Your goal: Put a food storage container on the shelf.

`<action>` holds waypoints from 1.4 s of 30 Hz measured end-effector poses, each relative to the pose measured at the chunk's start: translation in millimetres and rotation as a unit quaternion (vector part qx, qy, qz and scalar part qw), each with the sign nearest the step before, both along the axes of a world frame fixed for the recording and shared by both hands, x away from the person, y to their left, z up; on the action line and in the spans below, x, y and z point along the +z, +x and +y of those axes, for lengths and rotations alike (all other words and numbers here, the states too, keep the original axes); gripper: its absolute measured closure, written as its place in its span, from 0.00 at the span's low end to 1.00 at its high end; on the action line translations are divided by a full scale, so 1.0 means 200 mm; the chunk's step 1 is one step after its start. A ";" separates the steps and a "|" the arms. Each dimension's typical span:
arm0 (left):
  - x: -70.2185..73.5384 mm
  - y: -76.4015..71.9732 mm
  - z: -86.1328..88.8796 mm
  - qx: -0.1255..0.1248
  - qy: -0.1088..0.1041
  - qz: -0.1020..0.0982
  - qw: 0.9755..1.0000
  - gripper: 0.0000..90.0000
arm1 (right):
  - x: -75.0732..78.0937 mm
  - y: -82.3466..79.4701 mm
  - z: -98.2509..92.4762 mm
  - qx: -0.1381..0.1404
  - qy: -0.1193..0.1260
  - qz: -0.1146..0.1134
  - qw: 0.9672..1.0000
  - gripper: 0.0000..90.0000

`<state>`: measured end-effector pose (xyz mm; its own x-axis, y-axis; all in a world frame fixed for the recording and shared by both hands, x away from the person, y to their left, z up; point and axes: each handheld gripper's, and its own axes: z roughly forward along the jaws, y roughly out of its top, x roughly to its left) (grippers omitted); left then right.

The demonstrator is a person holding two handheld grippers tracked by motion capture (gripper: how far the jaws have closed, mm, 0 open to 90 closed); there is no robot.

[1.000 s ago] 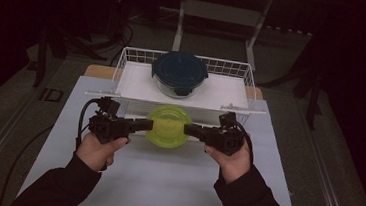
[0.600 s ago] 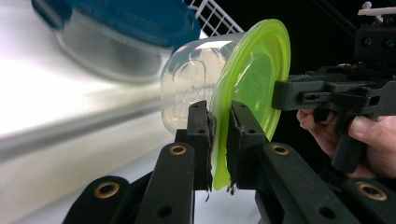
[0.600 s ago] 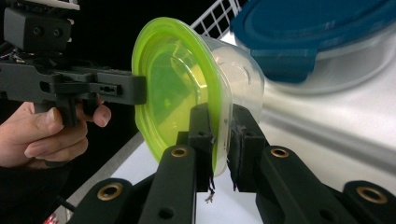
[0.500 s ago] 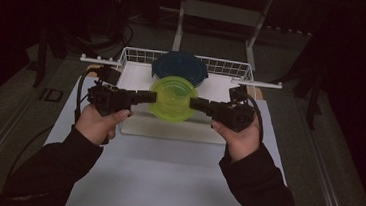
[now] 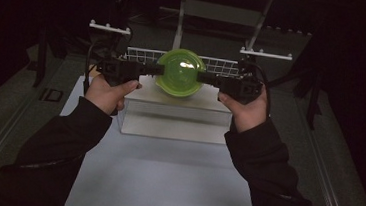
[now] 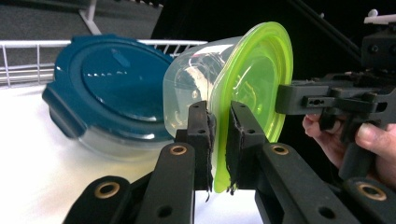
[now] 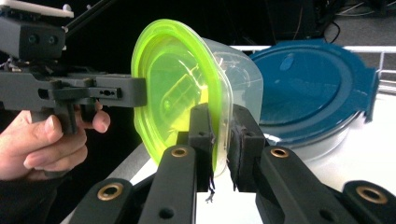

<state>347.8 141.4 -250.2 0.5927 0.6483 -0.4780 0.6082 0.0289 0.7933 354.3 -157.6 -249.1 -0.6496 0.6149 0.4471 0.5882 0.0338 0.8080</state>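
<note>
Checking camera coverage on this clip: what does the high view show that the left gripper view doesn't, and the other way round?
High view: both sleeved forearms, the left gripper, and the white table in front of the wire basket.
Left gripper view: the blue-lidded container behind, and its own pads pinching the lid's rim.
Both: the green-lidded clear container tipped on its side, with the right gripper clamped on its far edge.

You see a glossy, translucent green plastic lid [image 6: 254, 79] on a clear, smooth plastic tub [image 6: 191, 88]; your matt black fingers [image 6: 201, 140] carry frayed rubbery pads; the basket [image 5: 219, 66] is white-coated wire.
</note>
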 end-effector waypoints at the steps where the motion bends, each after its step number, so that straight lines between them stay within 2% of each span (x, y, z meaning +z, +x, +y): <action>1: 0.01 0.02 0.00 0.003 -0.001 0.002 1.000 0.89 | 0.01 0.03 0.00 -0.005 0.003 0.003 1.000 0.90; 8: 0.01 0.13 -0.03 0.010 0.009 0.019 1.000 0.89 | 0.00 0.11 -0.01 -0.019 0.006 0.023 1.000 0.90; 12: -0.01 0.17 -0.03 0.015 0.010 0.034 0.999 0.89 | -0.02 0.16 -0.01 -0.021 0.005 0.038 0.999 0.90; 15: -0.03 0.20 -0.03 0.013 0.002 0.047 0.999 0.88 | -0.03 0.19 -0.01 -0.021 0.004 0.049 0.999 0.90; 24: -0.03 0.25 -0.01 0.024 -0.005 0.054 0.998 0.87 | -0.03 0.25 0.00 -0.021 0.010 0.057 0.998 0.89; 28: -0.03 0.27 -0.01 0.026 -0.009 0.055 0.998 0.86 | -0.03 0.27 0.01 -0.019 0.012 0.065 0.998 0.85; 29: -0.03 0.28 -0.02 0.027 -0.007 0.056 0.998 0.84 | -0.03 0.28 0.01 -0.023 0.013 0.065 0.998 0.84; 30: -0.03 0.29 -0.02 0.031 0.004 0.061 0.998 0.83 | -0.03 0.29 0.02 -0.025 0.011 0.065 0.998 0.84; 32: -0.04 0.30 -0.02 0.033 0.004 0.062 0.998 0.82 | -0.03 0.31 0.02 -0.030 0.010 0.066 0.997 0.83; 37: -0.04 0.32 -0.02 0.036 0.002 0.061 0.997 0.81 | -0.02 0.34 0.02 -0.035 0.010 0.067 0.997 0.83; 38: -0.04 0.34 -0.02 0.039 -0.003 0.064 0.997 0.80 | -0.02 0.37 0.03 -0.038 0.011 0.077 0.996 0.82; 42: -0.05 0.36 -0.01 0.039 -0.009 0.069 0.997 0.74 | -0.02 0.40 0.04 -0.046 0.008 0.080 0.996 0.78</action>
